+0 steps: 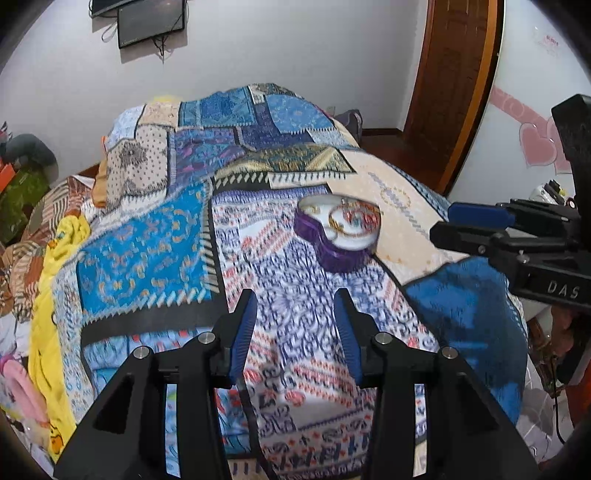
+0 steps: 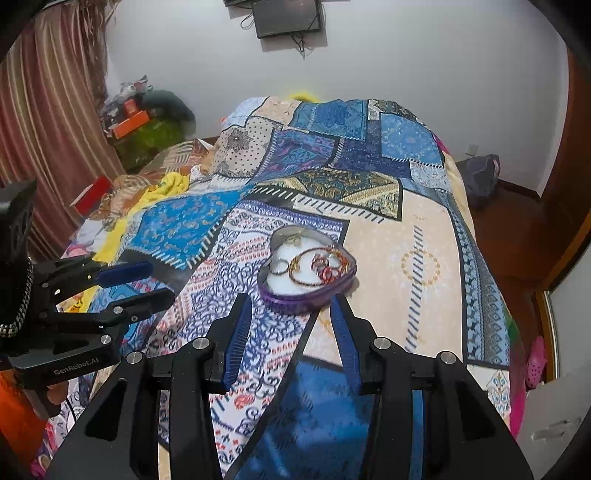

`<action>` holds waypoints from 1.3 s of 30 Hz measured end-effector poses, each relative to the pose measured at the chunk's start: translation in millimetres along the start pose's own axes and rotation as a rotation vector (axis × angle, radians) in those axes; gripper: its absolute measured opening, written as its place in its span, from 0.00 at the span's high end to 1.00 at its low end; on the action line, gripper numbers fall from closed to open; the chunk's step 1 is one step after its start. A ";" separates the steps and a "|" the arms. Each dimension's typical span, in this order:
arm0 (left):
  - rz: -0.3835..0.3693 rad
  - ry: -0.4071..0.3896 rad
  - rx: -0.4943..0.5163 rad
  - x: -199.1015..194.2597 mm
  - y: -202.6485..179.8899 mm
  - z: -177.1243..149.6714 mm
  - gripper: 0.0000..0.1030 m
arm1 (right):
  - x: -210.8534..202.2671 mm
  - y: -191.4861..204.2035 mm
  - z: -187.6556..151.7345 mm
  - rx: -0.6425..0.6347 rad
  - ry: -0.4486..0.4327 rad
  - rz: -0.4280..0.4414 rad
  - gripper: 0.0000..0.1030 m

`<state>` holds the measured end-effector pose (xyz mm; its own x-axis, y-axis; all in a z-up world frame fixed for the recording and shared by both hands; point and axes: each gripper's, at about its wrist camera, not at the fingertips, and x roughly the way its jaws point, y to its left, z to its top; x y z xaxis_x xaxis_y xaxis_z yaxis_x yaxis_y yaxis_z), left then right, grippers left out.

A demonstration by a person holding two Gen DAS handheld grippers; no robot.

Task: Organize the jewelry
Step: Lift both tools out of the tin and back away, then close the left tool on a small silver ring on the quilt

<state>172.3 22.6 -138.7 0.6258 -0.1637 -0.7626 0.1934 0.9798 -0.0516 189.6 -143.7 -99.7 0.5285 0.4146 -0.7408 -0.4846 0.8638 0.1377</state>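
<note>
We hold two claws above a bed point(image 2: 424, 236) covered with a patchwork quilt point(image 1: 155, 251) of blue, cream and patterned squares. On the quilt sits a heart-shaped purple box point(image 2: 308, 295) with a white lining, lid off, and inside it lie bangles point(image 2: 317, 267) in gold and red along with a few smaller rings, tangled closely together so that we cannot count them. In the left wrist view the same box point(image 1: 338, 230) lies ahead and a little to the right of our left claw point(image 1: 295, 325), well apart from its fingers point(image 1: 245, 328), which are spread wide with nothing between them. Our right claw point(image 2: 291, 332) hangs just short of the box, its right fingertip near the box's near edge, and whether it touches we cannot tell; its jaws are likewise spread and grasp nothing. Each claw shows in the other's view: the right claw point(image 1: 476, 225) comes in from the right edge, the left claw point(image 2: 144, 282) from the left, both released. A yellow cloth point(image 1: 55, 280) lies crumpled along the bed's left side, and a dark screen point(image 2: 288, 16) hangs on the white wall beyond.
</note>
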 end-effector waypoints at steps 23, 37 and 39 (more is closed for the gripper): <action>-0.090 0.120 0.010 45.0 -29.0 -38.0 0.76 | 17.3 -4.0 -37.7 0.046 0.100 0.032 0.61; -0.081 0.087 -0.003 42.1 -22.6 -38.3 0.91 | 28.6 1.4 -38.4 0.029 0.127 0.038 0.61; -0.076 0.075 -0.021 39.1 -16.8 -37.0 0.91 | 32.0 5.6 -37.3 0.016 0.133 0.039 0.61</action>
<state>165.6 4.1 -191.5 0.5516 -0.2290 -0.8020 0.2219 0.9672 -0.1235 177.8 -136.3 -147.2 0.4123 0.4071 -0.8150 -0.4911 0.8528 0.1776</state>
